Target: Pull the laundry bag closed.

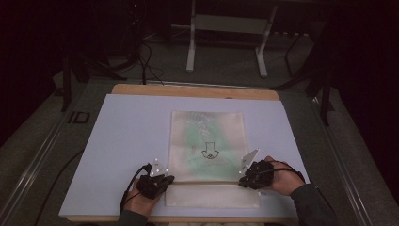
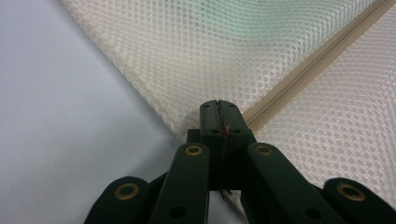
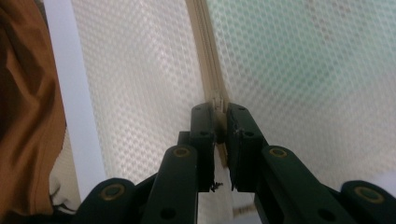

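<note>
A cream mesh bag (image 1: 207,141) lies flat on the pale board, with green contents and a black print showing through. Its zipper (image 1: 207,182) runs across the near end. My left gripper (image 1: 170,179) sits at the zipper's left end, its jaws shut (image 2: 218,105) on the bag's edge where the zipper (image 2: 317,60) starts. My right gripper (image 1: 242,181) is at the zipper's right end. Its jaws (image 3: 218,108) are closed on the small zipper pull (image 3: 217,99), with the zipper tape (image 3: 203,42) running straight away from them.
The pale board (image 1: 127,132) rests on a wooden tabletop (image 1: 188,90). A metal stand (image 1: 226,28) and cables (image 1: 146,61) occupy the floor beyond. Brown-orange fabric (image 3: 23,116) hangs at the near table edge in the right gripper view.
</note>
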The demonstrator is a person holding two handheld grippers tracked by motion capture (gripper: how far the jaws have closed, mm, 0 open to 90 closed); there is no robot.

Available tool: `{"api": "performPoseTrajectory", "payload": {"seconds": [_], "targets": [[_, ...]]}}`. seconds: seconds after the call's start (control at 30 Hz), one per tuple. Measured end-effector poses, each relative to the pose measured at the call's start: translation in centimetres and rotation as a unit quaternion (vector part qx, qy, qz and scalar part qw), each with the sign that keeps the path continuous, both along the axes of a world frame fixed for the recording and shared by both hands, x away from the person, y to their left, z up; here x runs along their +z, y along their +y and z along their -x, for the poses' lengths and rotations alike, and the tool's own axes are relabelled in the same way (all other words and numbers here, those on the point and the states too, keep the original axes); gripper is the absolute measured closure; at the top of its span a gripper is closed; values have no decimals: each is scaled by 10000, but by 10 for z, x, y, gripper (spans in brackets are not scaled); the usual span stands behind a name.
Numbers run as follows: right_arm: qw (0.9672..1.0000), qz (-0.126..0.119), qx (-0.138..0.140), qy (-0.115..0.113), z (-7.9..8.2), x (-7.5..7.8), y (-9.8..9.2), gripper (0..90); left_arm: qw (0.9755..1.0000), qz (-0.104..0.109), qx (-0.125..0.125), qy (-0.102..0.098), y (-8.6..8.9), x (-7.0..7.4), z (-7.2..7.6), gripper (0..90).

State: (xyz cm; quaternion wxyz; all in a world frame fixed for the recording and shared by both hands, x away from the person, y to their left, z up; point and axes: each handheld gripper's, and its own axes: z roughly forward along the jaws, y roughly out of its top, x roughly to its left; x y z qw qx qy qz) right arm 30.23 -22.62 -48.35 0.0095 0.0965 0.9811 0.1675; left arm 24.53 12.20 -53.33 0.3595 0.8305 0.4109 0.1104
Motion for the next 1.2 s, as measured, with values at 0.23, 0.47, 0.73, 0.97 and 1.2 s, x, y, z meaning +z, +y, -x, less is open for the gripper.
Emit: {"api": "performPoseTrajectory", "payload": {"seconds": [0.23, 0.47, 0.73, 0.97, 1.2], "targets": [[9996, -37, -280, 27, 1, -1, -22, 823, 10000, -6, -1, -3, 0, 0, 0, 893], [9987, -241, -455, 59, 2, -3, -42, 821, 10000, 8, 2, 3, 0, 0, 0, 893], [9954, -514, -809, -21, 3, -3, -52, 698, 9999, 127, 9, 53, 2, -1, -1, 890], [9927, -650, -1012, -96, 5, -1, -64, 668, 9998, 173, 22, 69, 3, -1, -1, 887], [9898, -765, -1195, -133, 8, 0, -75, 640, 9998, 181, 8, 49, 3, -1, -1, 876]]}}
